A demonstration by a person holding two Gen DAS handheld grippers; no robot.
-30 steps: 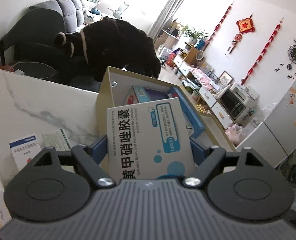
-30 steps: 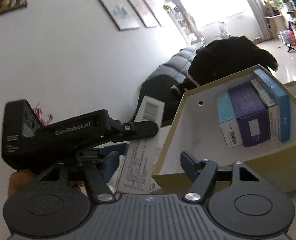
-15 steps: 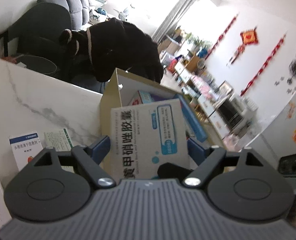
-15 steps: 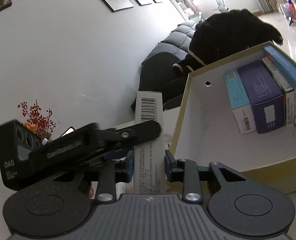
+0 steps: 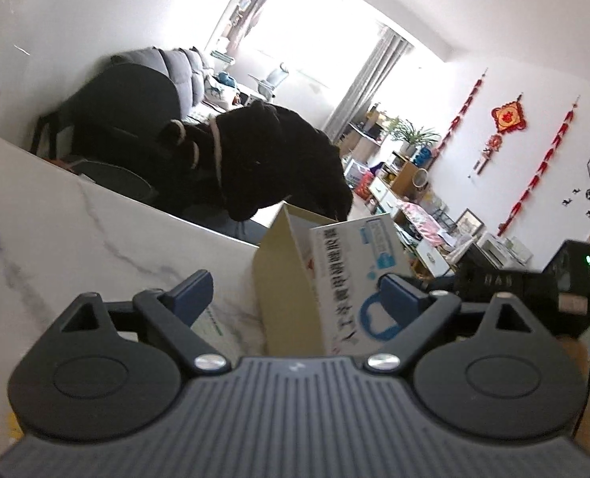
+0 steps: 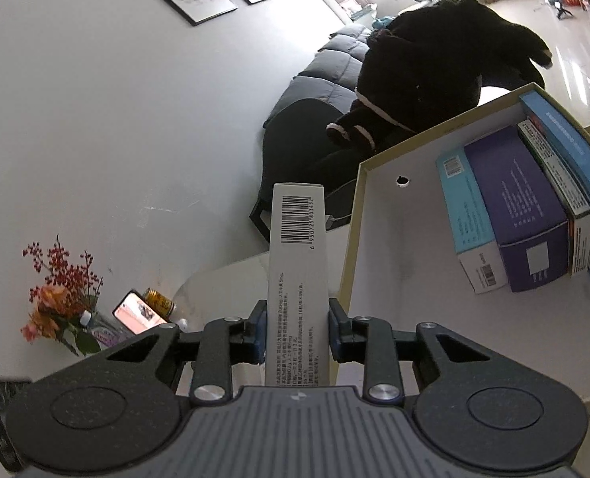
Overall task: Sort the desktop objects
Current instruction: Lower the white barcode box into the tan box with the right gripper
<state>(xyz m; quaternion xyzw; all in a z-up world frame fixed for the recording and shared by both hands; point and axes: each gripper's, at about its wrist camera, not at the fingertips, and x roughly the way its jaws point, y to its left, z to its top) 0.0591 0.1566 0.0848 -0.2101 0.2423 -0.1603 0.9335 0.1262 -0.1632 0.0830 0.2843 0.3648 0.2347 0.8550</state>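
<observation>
Close up, the right gripper is seen clamped on a white medicine box, its blue-padded fingers pressed against the two broad faces. The box is held edge-on, with its long axis running straight away from the gripper and its far end raised. A barcode is printed near that far end, and columns of small Chinese text lie nearer the fingers; the text is too fine to be read.

Just beside the held box, on the right, an open cardboard box is set on the white marble table. Four more cartons are stood in a row inside it, against its far right wall: a light blue one, a purple one, a thin white one and a blue one.

The left gripper is spread wide and is opening further, its pads clear of the box. The white medicine box is seen just beyond its right finger, above the cardboard box; large Chinese characters and a blue panel are printed on its face.
</observation>
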